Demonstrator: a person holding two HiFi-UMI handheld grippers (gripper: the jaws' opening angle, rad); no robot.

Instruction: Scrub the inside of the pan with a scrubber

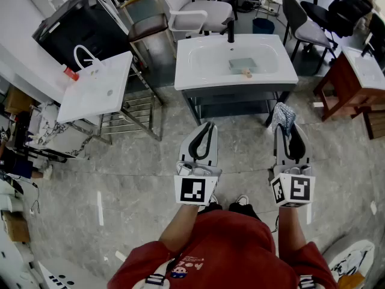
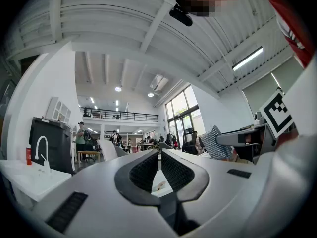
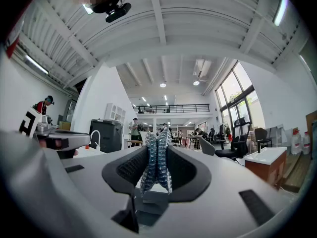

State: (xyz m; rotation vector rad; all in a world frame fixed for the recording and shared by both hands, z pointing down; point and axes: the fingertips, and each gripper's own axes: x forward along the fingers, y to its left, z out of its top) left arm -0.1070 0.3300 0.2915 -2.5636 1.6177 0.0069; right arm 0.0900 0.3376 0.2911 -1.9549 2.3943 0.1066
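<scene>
Nearest, over grey stone-look floor [image 1: 138,167] with open room to either side, the left tongs [image 1: 208,125] are closed on nothing, their ribbed black pads [image 2: 146,170] drawn together. The right tongs [image 1: 284,126] clamp a crinkly silver-blue mesh scrubber [image 1: 282,114] that stands up past their tips. Just ahead, the straight front edge of a glossy white sink [image 1: 186,71] on a dark cabinet [image 1: 240,95] lies apart from both tongs. A small square greenish pan [image 1: 242,65] rests in the basin below a black tap [image 1: 230,32], and chairs [image 1: 198,14] crowd behind.
</scene>
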